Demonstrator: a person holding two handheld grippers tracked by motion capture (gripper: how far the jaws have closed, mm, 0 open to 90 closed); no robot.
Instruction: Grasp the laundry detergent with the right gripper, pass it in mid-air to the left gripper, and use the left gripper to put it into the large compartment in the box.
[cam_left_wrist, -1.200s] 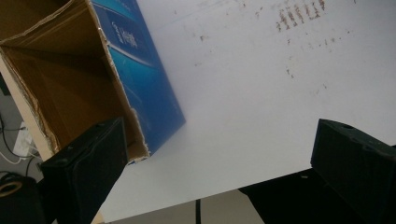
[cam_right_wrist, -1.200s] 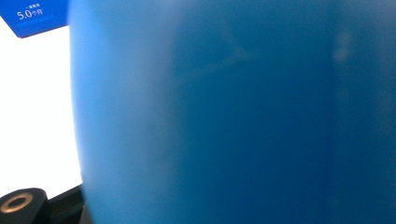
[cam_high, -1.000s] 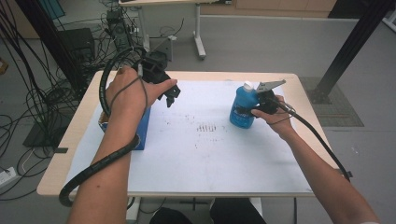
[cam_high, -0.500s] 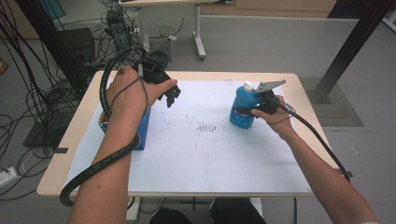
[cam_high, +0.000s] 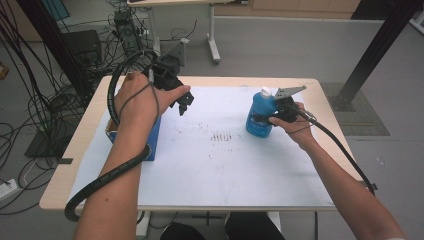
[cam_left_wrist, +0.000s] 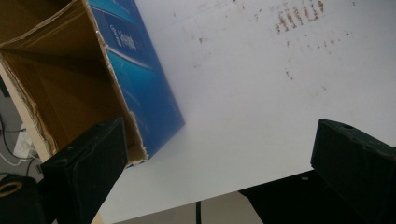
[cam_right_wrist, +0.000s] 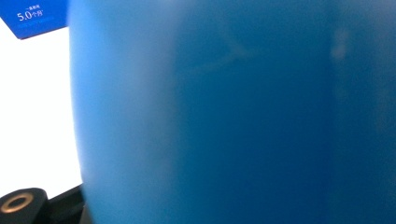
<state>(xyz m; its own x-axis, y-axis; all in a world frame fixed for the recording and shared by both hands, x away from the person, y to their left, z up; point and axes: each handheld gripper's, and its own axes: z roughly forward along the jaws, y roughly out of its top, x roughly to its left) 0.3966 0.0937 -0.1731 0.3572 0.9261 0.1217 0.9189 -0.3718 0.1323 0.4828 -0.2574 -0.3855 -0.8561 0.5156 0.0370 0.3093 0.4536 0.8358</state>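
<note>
A blue bottle (cam_high: 261, 119) with a white cap (cam_high: 266, 92) stands upright at the right of the white sheet (cam_high: 225, 170). My right gripper (cam_high: 272, 117) is shut on its body from the right side; in the right gripper view the bottle (cam_right_wrist: 233, 112) is a close blue blur. At the left stands a blue carton (cam_high: 152, 139) with an open, brown cardboard inside (cam_left_wrist: 60, 84). Above it my left gripper (cam_high: 181, 102) hangs open, jaws wide apart (cam_left_wrist: 219, 140), holding nothing. Its left jaw sits close by the carton's open end.
Small brown marks (cam_high: 220, 136) dot the middle of the sheet. The wooden table's edge (cam_high: 70, 160) borders the sheet. Cables and dark equipment (cam_high: 45, 100) lie on the floor at the left, another table's leg (cam_high: 214, 45) behind, a black post (cam_high: 370, 60) at the right.
</note>
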